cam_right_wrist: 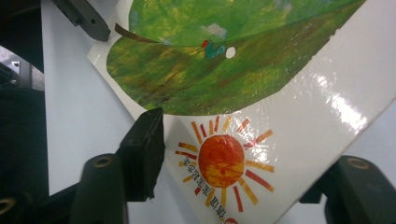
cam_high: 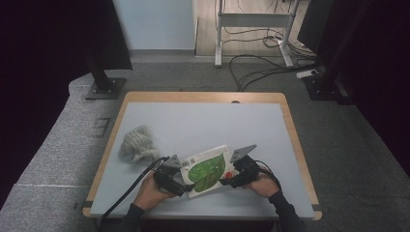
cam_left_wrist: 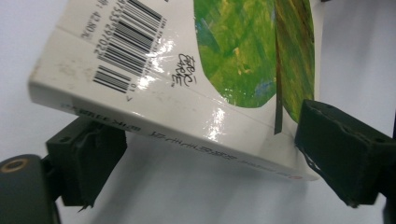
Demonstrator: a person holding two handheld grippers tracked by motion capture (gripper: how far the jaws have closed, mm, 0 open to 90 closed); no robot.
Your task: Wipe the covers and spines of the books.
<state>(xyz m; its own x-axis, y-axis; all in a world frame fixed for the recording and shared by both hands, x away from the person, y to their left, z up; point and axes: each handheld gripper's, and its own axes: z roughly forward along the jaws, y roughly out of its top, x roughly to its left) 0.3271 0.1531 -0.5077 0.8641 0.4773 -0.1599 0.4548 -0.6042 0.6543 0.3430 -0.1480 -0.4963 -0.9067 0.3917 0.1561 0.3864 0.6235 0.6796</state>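
Here, left gripper (cam_high: 180,182) and right gripper (cam_high: 227,180) flanking book (cam_high: 208,169), jaws apart

I count one book (cam_high: 209,168) on the table (cam_high: 203,116), a single knitted cloth (cam_high: 139,144) lying to the left of that book, two grippers, my left gripper (cam_high: 180,182) and my right gripper (cam_high: 227,180), at the book's near corners, and two hands holding them
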